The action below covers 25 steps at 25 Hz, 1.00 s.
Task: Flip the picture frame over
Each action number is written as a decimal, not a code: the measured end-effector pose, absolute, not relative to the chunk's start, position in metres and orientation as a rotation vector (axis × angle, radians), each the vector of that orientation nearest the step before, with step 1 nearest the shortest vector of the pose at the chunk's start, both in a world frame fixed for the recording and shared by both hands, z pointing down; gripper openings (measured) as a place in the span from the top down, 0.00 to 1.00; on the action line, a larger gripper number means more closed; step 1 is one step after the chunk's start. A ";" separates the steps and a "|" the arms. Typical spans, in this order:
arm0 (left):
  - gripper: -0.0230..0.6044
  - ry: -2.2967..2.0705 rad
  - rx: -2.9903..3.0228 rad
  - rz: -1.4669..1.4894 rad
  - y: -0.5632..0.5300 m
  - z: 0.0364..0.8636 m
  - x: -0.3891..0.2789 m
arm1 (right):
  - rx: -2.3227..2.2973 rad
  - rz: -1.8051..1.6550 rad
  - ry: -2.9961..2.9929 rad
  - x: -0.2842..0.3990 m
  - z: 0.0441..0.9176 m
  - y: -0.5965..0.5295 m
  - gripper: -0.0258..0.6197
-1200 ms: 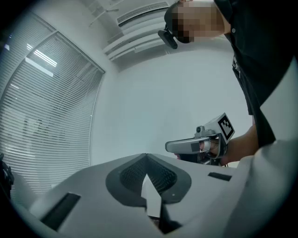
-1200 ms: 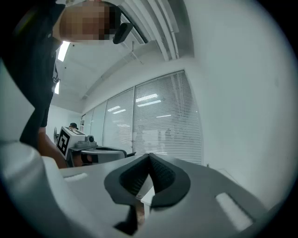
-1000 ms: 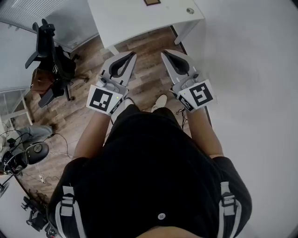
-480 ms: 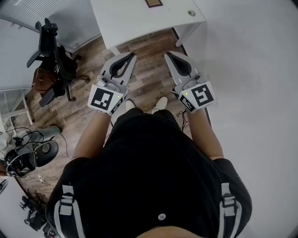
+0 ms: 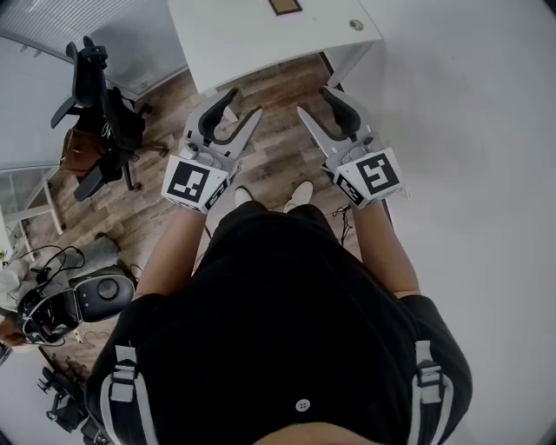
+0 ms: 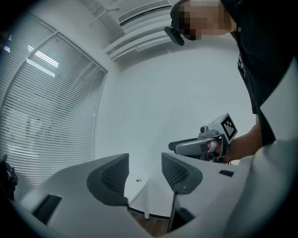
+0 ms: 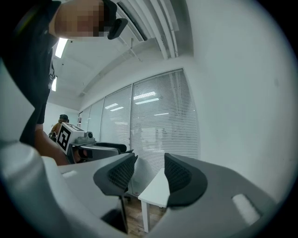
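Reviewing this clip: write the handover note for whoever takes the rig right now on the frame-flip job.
Left gripper: open and empty, held level in front of the person; its jaws have just been opening.
Right gripper: the same, open and empty, jaws just opening.
Picture frame: lies on the white table ahead, cut off by the head view's top edge. Both grippers are well short of it.
Done: nothing, the frame is untouched.
Left: step up to the table, grip the frame, turn it over, set it down.
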<state>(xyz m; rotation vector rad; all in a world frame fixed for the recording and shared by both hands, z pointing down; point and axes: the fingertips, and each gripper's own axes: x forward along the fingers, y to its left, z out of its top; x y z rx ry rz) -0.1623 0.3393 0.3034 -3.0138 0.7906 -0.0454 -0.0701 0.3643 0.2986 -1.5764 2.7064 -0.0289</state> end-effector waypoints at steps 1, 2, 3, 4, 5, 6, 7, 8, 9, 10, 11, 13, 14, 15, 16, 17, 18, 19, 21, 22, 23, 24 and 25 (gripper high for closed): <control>0.59 0.787 -3.017 -0.048 0.338 0.304 -0.161 | -1.573 -0.029 2.713 -0.069 0.299 0.363 0.62; 0.55 0.783 -3.020 -0.051 0.336 0.306 -0.160 | -1.569 -0.030 2.717 -0.068 0.300 0.362 0.60; 0.53 0.781 -3.021 -0.053 0.334 0.307 -0.158 | -1.565 -0.032 2.720 -0.066 0.301 0.360 0.58; 0.52 0.784 -3.020 -0.055 0.332 0.308 -0.157 | -1.565 -0.033 2.721 -0.065 0.301 0.358 0.57; 0.51 0.791 -3.018 -0.055 0.331 0.309 -0.156 | -1.566 -0.031 2.721 -0.063 0.302 0.357 0.56; 0.49 0.799 -3.018 -0.052 0.330 0.311 -0.155 | -1.568 -0.030 2.720 -0.062 0.303 0.356 0.53; 0.48 0.805 -3.019 -0.052 0.330 0.313 -0.153 | -1.567 -0.029 2.720 -0.059 0.304 0.357 0.50; 0.47 0.809 -3.019 -0.055 0.333 0.316 -0.148 | -1.562 -0.030 2.719 -0.054 0.307 0.360 0.47; 0.46 0.812 -3.019 -0.059 0.339 0.319 -0.141 | -1.554 -0.032 2.720 -0.047 0.311 0.366 0.44; 0.45 0.814 -3.018 -0.065 0.345 0.323 -0.133 | -1.546 -0.035 2.722 -0.039 0.315 0.373 0.42; 0.44 0.815 -3.017 -0.069 0.348 0.325 -0.127 | -1.539 -0.036 2.725 -0.033 0.317 0.376 0.40; 0.43 0.818 -3.019 -0.075 0.342 0.323 -0.122 | -1.537 -0.040 2.729 -0.028 0.315 0.368 0.40; 0.43 0.821 -3.022 -0.076 0.336 0.322 -0.121 | -1.539 -0.044 2.730 -0.026 0.314 0.362 0.40; 0.43 0.823 -3.025 -0.077 0.332 0.321 -0.119 | -1.539 -0.047 2.730 -0.023 0.313 0.356 0.39; 0.43 0.825 -3.027 -0.076 0.329 0.320 -0.116 | -1.538 -0.051 2.729 -0.019 0.313 0.352 0.39; 0.43 0.827 -3.031 -0.071 0.327 0.319 -0.113 | -1.537 -0.054 2.728 -0.015 0.314 0.349 0.39; 0.44 0.831 -3.036 -0.066 0.325 0.318 -0.109 | -1.534 -0.058 2.729 -0.010 0.314 0.347 0.39; 0.44 0.837 -3.040 -0.066 0.324 0.319 -0.105 | -1.531 -0.061 2.730 -0.005 0.314 0.346 0.39; 0.44 0.847 -3.039 -0.079 0.320 0.319 -0.097 | -1.523 -0.070 2.731 0.006 0.314 0.342 0.40; 0.44 0.852 -3.038 -0.083 0.318 0.319 -0.092 | -1.519 -0.076 2.730 0.012 0.315 0.339 0.40; 0.44 0.858 -3.039 -0.081 0.316 0.320 -0.087 | -1.514 -0.081 2.730 0.018 0.315 0.336 0.40; 0.44 0.867 -3.042 -0.073 0.314 0.321 -0.082 | -1.509 -0.085 2.731 0.024 0.317 0.334 0.40; 0.44 0.878 -3.043 -0.064 0.312 0.322 -0.077 | -1.503 -0.086 2.735 0.031 0.318 0.332 0.40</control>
